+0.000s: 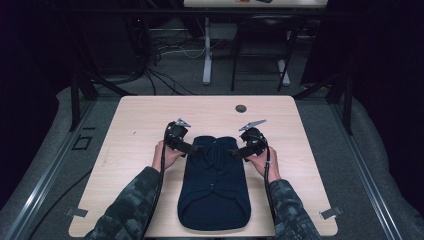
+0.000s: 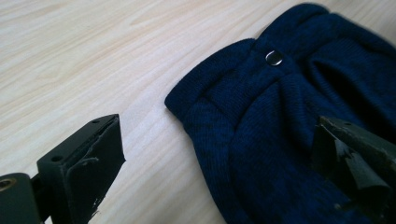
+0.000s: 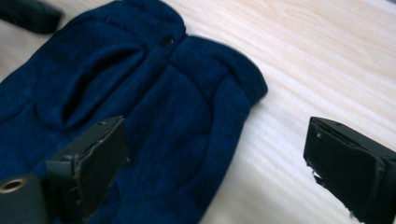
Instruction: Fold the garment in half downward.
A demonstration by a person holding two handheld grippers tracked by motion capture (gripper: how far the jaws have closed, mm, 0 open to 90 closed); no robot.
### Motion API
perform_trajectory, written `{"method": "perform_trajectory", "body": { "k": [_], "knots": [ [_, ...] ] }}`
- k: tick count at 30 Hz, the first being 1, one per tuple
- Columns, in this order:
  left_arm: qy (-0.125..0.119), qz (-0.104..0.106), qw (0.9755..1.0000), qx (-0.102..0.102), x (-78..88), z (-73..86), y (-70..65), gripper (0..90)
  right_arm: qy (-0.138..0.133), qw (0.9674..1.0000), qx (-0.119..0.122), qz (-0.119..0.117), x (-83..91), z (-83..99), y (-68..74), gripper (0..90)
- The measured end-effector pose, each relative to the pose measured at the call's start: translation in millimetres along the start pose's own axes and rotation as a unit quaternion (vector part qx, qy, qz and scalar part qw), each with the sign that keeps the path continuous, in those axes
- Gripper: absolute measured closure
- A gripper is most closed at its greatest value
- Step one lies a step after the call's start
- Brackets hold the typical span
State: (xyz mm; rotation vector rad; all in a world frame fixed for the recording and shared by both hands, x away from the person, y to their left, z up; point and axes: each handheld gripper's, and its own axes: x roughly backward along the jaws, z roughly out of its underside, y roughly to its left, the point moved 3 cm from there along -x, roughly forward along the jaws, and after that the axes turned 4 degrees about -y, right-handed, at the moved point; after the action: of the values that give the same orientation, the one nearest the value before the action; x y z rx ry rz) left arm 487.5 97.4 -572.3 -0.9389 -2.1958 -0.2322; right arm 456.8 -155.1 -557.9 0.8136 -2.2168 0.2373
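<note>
A dark blue knitted garment lies folded in the middle of the wooden table, its collar end toward the far side. My left gripper is at its upper left corner and my right gripper at its upper right corner. In the left gripper view the open left gripper straddles the garment's edge, one jaw over bare wood and one over fabric, near a metal snap. The right gripper is open too, astride the opposite edge of the garment. Nothing is gripped.
A dark round grommet sits in the tabletop near its far edge. Black frame posts stand at the table's far corners. Cables and a white table leg are on the floor beyond. Small metal tabs mark the near corners.
</note>
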Motion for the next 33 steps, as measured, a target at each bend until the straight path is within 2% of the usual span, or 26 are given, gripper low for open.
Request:
{"method": "perform_trajectory", "body": {
  "k": [7, 9, 13, 15, 18, 22, 30, 33],
  "knots": [
    [0.011, 0.000, 0.9999, 0.008, -16.4, -2.4, -2.2, 5.4, 0.013, 0.9999, 0.001, -0.002, -15.5, -9.8, -0.8, 8.8],
    [0.014, -0.002, 0.9998, 0.009, -19.3, -3.7, -2.6, 6.2, 0.009, 0.9999, 0.000, 0.005, -19.4, -11.2, -1.0, 11.6],
    [0.018, -0.007, 0.9998, 0.008, -22.6, -4.5, -2.4, 10.5, 0.021, 0.9997, -0.012, 0.006, -28.4, -12.6, -5.1, 17.8],
    [0.019, -0.011, 0.9997, 0.008, -25.1, -3.9, -2.0, 14.6, 0.018, 0.9995, -0.023, 0.008, -32.2, -13.8, -7.1, 24.8],
    [0.023, -0.013, 0.9996, 0.009, -27.3, -2.7, -1.0, 16.9, 0.018, 0.9993, -0.031, 0.013, -37.1, -14.6, -9.7, 29.5],
    [0.026, -0.012, 0.9995, 0.011, -29.1, -1.3, -0.5, 20.9, 0.023, 0.9994, -0.024, 0.009, -43.9, -13.6, -7.5, 33.9],
    [0.033, -0.008, 0.9994, 0.008, -30.5, -0.2, -1.4, 28.6, 0.024, 0.9993, -0.025, 0.012, -49.5, -12.4, -5.6, 38.5],
    [0.036, -0.008, 0.9993, 0.005, -30.0, -0.8, -3.9, 32.2, 0.034, 0.9991, -0.012, 0.022, -50.2, -12.0, -4.5, 40.3]
  ]
}}
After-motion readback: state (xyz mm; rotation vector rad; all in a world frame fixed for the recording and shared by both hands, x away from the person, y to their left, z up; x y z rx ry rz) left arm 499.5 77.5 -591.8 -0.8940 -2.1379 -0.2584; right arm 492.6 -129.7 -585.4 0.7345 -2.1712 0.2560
